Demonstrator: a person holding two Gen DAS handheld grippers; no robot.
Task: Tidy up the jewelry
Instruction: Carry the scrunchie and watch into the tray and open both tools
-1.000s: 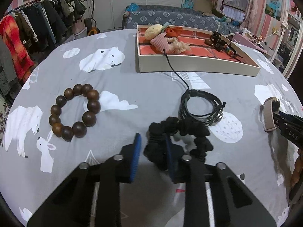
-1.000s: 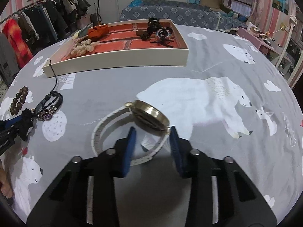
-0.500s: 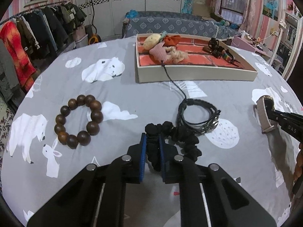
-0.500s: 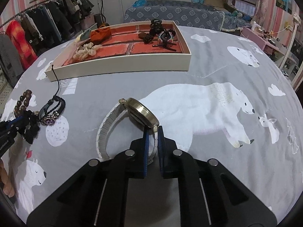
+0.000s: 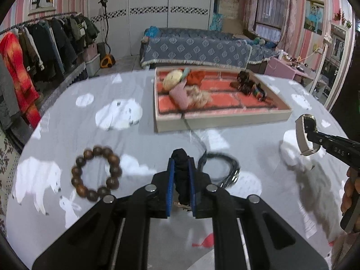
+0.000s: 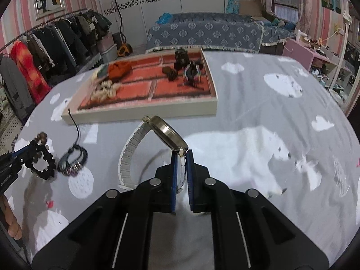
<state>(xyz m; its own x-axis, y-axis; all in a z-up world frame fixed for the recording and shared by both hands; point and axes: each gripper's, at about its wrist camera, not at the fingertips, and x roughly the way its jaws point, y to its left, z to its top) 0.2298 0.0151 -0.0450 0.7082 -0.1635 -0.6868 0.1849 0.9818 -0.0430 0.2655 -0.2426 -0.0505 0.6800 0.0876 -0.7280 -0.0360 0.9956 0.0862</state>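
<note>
The left gripper [image 5: 181, 181] is clamped on a black scrunchie [image 5: 182, 175], whose bunched fabric stands up between the blue pads. The right gripper [image 6: 180, 175] is pinching the white strap of a watch [image 6: 155, 144], so the gold case tips up just ahead of its fingertips and the rest of the strap loops off to its left. Both pieces look clear of the grey bedspread [image 6: 247, 103], though motion blur makes it hard to be certain the scrunchie's lower loop has left the cloth.

The tray [image 5: 225, 121] with the red lining lies ahead of both grippers, a little right of the left one and a little left of the right one. To do this carry well, bring each piece over the near wall before letting it sink, since the wall could catch a dangling loop. Hold both grips firm; the watch is heavy at the case and may swing on its strap.

The bead bracelet [image 5: 96, 176] sits left of the left gripper and the black cord bracelet [image 5: 221, 168] just to its right. A thin cord trails from that bracelet to the tray, so lift the scrunchie straight up, away from it.
</note>
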